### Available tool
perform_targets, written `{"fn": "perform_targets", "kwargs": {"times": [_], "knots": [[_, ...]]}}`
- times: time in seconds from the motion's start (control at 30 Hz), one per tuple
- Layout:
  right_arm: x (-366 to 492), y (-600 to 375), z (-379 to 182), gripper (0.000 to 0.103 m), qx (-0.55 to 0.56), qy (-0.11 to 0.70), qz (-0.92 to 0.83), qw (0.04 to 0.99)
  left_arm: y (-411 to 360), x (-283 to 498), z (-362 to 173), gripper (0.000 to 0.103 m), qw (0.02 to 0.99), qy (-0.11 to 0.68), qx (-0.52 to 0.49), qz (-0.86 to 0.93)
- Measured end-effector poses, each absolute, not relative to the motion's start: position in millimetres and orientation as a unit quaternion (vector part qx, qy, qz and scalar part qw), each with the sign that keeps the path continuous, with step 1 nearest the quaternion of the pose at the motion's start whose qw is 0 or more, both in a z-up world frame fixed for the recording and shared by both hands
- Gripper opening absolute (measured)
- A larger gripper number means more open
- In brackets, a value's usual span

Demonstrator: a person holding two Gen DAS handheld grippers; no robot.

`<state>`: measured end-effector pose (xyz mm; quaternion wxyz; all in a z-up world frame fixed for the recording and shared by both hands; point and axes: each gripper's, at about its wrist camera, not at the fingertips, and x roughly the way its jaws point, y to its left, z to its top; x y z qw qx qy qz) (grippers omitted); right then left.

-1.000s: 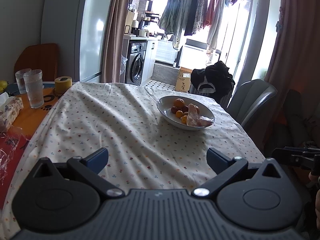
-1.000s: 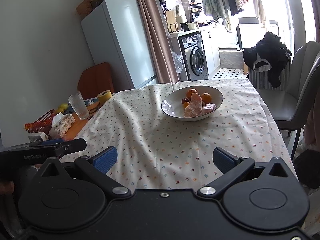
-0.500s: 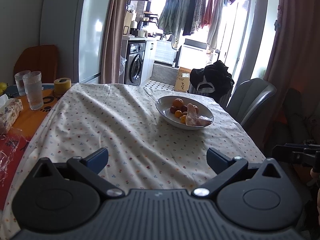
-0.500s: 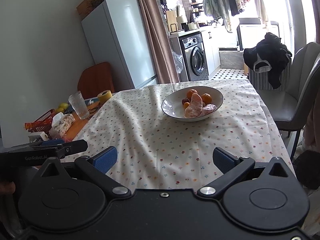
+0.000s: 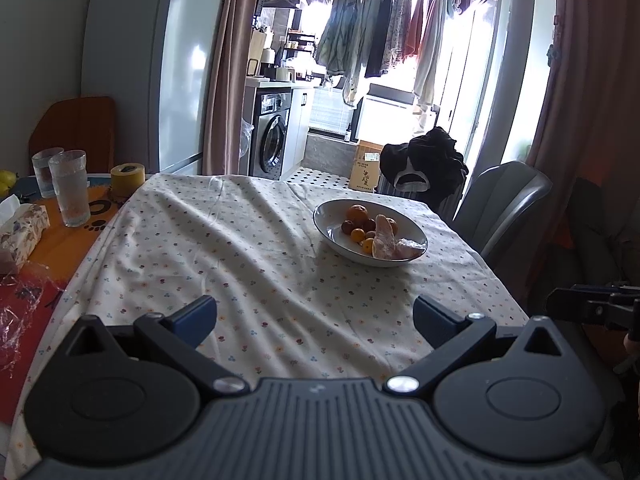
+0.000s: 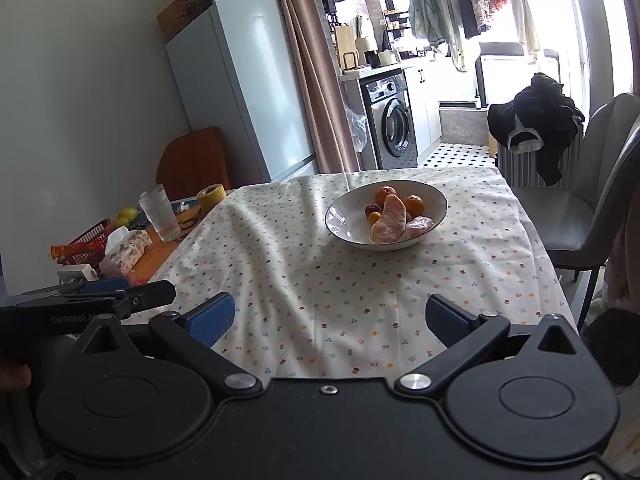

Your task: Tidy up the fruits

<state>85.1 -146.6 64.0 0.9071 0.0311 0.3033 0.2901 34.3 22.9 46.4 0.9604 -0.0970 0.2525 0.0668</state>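
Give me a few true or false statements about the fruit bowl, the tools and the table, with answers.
1. The bowl holds fruit. True.
2. The left tool grips an orange. False: it is open and holds nothing.
3. The right tool is open. True.
4. The bowl sits on bare wood. False: it rests on a flowered tablecloth.
5. Drinking glasses stand off the cloth. True.

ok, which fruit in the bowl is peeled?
The big pale-orange piece at the bowl's near side; the whole oranges behind it keep their skin.
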Motion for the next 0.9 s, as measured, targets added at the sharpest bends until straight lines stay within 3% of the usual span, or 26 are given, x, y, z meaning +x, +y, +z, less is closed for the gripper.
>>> {"fn": "perform_targets", "kwargs": {"times": [0.9], "knots": [[84.2,-147.0,65.4,0.103,0.03,0.305,0.29,0.907,19.8,34.7,48.0,0.103,0.962,0.251,-0.087,0.063]]}}
